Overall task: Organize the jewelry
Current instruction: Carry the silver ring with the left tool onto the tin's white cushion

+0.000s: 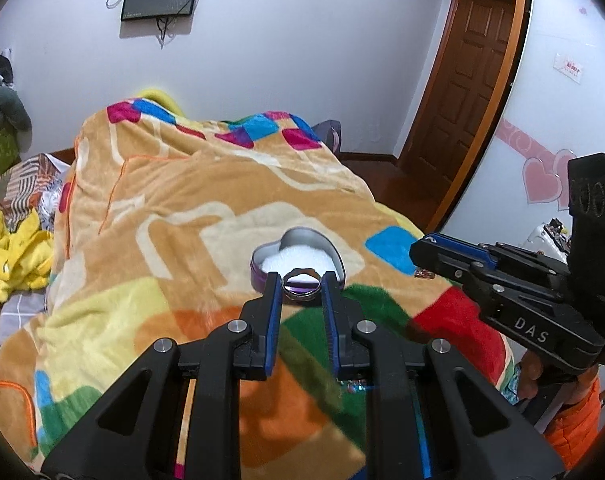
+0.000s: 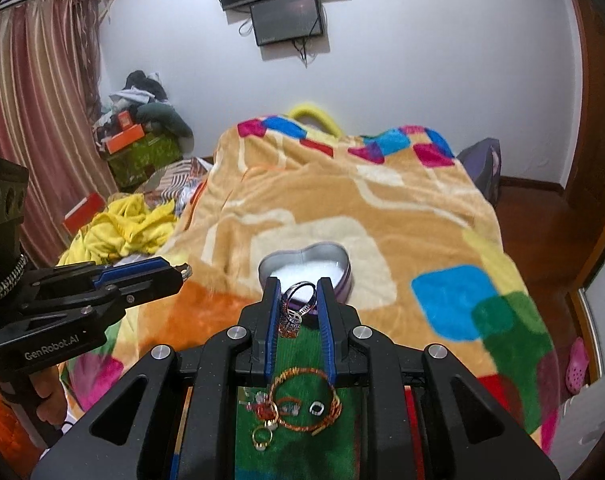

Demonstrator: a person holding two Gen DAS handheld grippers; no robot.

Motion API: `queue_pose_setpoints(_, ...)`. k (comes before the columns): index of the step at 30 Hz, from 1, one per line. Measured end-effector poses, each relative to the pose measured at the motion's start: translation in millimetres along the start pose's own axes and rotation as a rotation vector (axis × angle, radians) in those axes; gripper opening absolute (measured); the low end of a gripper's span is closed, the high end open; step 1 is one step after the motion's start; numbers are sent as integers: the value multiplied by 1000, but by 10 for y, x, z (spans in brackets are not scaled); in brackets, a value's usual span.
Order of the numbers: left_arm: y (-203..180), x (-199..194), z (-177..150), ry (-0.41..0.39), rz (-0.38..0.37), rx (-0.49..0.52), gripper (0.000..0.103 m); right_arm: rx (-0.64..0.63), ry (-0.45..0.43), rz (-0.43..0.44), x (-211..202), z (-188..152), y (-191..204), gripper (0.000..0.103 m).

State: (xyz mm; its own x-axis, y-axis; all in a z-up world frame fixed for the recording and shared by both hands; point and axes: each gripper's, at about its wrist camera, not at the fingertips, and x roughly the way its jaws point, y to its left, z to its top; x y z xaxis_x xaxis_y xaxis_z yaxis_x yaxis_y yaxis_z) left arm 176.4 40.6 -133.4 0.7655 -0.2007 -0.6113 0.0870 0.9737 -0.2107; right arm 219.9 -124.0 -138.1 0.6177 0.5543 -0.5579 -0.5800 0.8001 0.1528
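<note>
A heart-shaped tin (image 1: 298,254) with white padding sits open on the colourful blanket; it also shows in the right wrist view (image 2: 304,268). My left gripper (image 1: 301,280) is shut on a wide silver ring (image 1: 301,285), just in front of the tin. My right gripper (image 2: 298,294) is shut on a silver ring with an ornate top (image 2: 296,308), held near the tin's front edge. Loose jewelry lies on the green patch below it: an orange bangle (image 2: 306,400), a gold ring (image 2: 261,437) and small pieces (image 2: 316,408).
The blanket (image 2: 382,208) covers a bed. Yellow clothes (image 2: 122,228) and boxes (image 2: 142,152) lie to the left. A wooden door (image 1: 462,92) and wood floor are to the right. Screens (image 2: 286,20) hang on the far wall.
</note>
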Motion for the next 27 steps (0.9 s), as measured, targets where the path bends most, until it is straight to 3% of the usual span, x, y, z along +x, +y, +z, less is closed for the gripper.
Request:
queue_pose_setpoints(14,130,318,200,9,18,-7,19,-4,-41,-11,172,212,-84,16)
queue_pose_setpoints(27,177,840,224,94,31,13,19,-7,35,-3,627,211,-217,16)
